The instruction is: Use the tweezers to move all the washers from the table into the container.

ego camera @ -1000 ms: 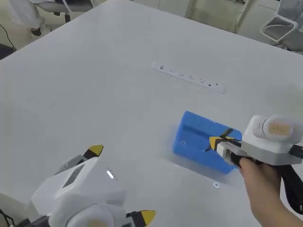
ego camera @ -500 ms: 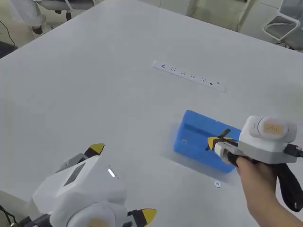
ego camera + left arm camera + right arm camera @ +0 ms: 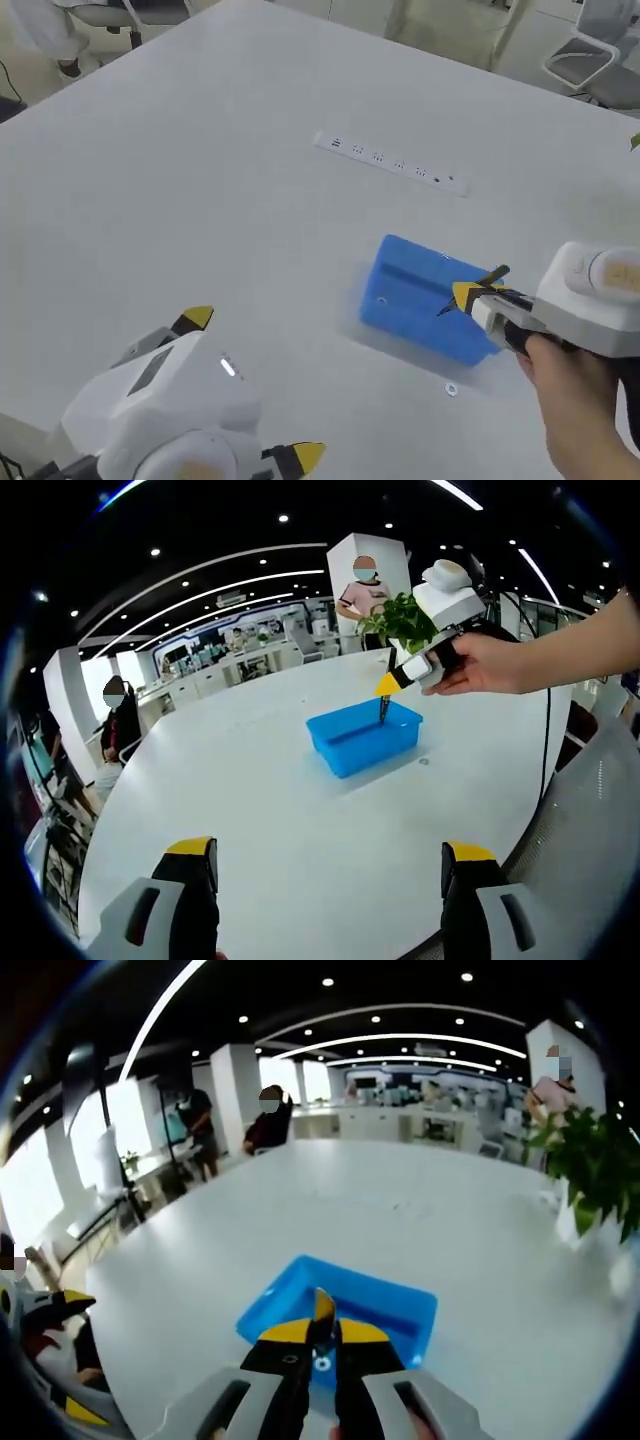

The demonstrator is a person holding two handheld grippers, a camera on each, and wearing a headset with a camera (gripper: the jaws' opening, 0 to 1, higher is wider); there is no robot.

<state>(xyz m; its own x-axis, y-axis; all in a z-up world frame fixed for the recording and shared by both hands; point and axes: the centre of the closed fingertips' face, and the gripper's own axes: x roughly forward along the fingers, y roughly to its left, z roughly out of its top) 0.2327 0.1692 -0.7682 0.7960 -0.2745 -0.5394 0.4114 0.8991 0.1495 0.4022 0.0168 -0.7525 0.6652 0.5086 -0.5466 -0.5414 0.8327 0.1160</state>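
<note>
Your right tool (image 3: pixel 470 296) is clamped tight on the tweezers (image 3: pixel 497 272), whose tips angle down over the blue container (image 3: pixel 415 328). That pose suits dropping a washer in, though whether the tips carry one is too small to tell. One washer (image 3: pixel 451 389) lies on the tabletop (image 3: pixel 250 200) just beside the container's near wall, close to your right hand (image 3: pixel 572 395). Your left tool (image 3: pixel 252 387) hangs wide open and empty, well apart, leaving the work space free.

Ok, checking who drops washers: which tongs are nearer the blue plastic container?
Right. The right tongs hover over the blue plastic container, gripping black tweezers; the left tongs sit open, well away to its left.
</note>
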